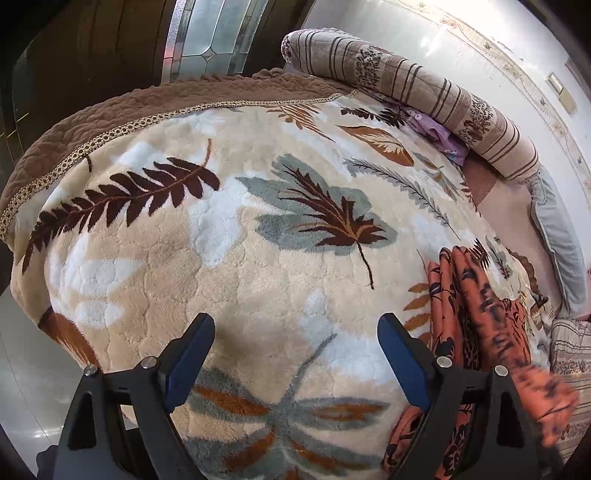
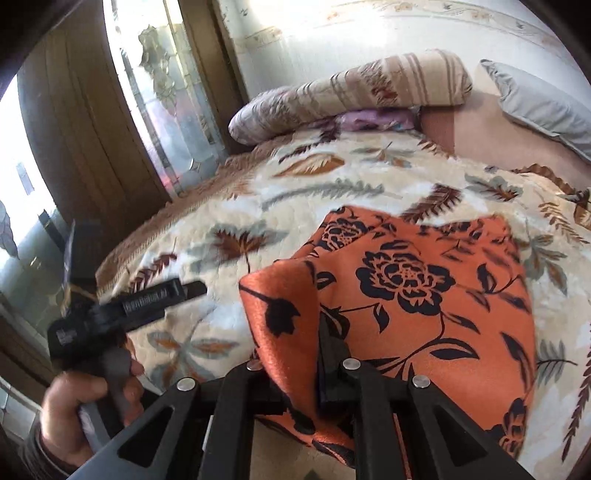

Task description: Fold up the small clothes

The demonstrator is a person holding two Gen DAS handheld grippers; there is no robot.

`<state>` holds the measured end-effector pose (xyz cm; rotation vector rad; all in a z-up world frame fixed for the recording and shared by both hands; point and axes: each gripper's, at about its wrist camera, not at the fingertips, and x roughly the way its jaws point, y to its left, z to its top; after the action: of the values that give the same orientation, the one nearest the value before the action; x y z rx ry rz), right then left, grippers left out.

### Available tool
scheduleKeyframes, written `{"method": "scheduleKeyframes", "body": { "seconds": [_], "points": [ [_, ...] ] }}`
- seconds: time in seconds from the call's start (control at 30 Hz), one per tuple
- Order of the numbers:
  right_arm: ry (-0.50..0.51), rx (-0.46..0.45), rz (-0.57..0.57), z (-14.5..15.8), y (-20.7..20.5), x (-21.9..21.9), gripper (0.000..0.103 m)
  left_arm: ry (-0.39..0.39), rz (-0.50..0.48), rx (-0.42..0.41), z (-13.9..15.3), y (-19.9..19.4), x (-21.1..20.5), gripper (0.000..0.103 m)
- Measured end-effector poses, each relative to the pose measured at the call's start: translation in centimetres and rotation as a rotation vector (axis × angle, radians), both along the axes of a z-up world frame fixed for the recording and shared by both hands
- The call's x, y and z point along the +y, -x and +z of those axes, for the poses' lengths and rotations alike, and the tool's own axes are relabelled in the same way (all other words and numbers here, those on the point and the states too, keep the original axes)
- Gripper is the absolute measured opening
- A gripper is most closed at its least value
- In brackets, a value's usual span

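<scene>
— Where the plush blanket (image 1: 229, 266) covers the bed, what do you make of the surface?

— Cream fleece, printed all over with leaves in dark brown, rust and grey-blue. It spreads across nearly the whole bed. Along its far edge a brown quilted border (image 1: 110, 110) with a pale lace trim shows from beneath it.

— And at the head of the bed?

— A striped quilt, rolled up (image 1: 413, 92), beige with brown lines and floral bands, lies along the wall. A bit of purple cloth (image 1: 439, 136) peeks out under it. Beside that sits a grey pillow (image 1: 557, 236) on a pinkish-brown sheet.

— The room itself?

— A pale wall with a faint decorative band runs behind the bed. On the other side stands a dark wooden door frame with a leaded glass panel (image 1: 214, 33), and bright daylight comes through it.

— Where is the garment?

— The orange cloth with black roses (image 2: 417, 288) lies on the blanket on the right side of the bed, partly spread out. Its near corner is lifted and doubled over.

— Who holds it?

— The right gripper (image 2: 321, 369). Its fingers are together, pinching that raised fold of the cloth.

— And the other one?

— The left gripper (image 1: 295, 354) hangs over bare blanket just beside the cloth, its blue fingers spread wide with nothing between them. From the right camera a hand (image 2: 77, 410) grips its handle.
</scene>
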<state>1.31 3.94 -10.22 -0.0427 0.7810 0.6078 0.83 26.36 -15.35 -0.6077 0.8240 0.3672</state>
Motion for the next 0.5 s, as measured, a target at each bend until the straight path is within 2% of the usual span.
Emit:
{"method": "scheduleKeyframes", "body": {
  "seconds": [0.1, 0.13, 0.17, 0.3, 0.33, 0.4, 0.43, 0.47, 0.5],
  "points": [
    [0.095, 0.058, 0.054, -4.8, 0.4, 1.4, 0.014, -0.010, -0.003, -0.001, 0.1, 0.1, -0.1, 0.090],
    [0.087, 0.037, 0.059, -5.4, 0.7, 1.3, 0.014, -0.012, -0.007, -0.007, 0.1, 0.2, -0.2, 0.090],
    [0.076, 0.007, 0.055, -5.2, 1.1, 1.1, 0.014, -0.011, -0.012, -0.017, 0.3, 0.3, -0.2, 0.090],
    [0.098, 0.000, 0.071, -4.9, 1.1, 1.3, 0.018, 0.016, -0.071, -0.094, 1.6, 0.6, -1.0, 0.090],
    [0.095, -0.004, 0.074, -4.8, 1.4, 1.2, 0.024, 0.026, -0.095, -0.109, 2.0, 0.5, -1.3, 0.090],
    [0.074, -0.003, 0.096, -4.5, 2.5, 1.1, 0.043, 0.052, -0.148, -0.137, 2.9, 0.5, -2.4, 0.090],
    [0.063, -0.005, 0.109, -4.5, 3.2, 1.0, 0.070, 0.071, -0.187, -0.146, 3.4, 0.4, -3.1, 0.090],
    [0.057, -0.013, 0.127, -4.4, 3.8, 1.0, 0.079, 0.082, -0.222, -0.155, 3.7, 0.5, -3.8, 0.090],
    [0.059, -0.038, 0.140, -4.2, 4.8, 0.9, 0.079, 0.078, -0.251, -0.157, 4.2, 0.6, -4.5, 0.090]
  ]
}}
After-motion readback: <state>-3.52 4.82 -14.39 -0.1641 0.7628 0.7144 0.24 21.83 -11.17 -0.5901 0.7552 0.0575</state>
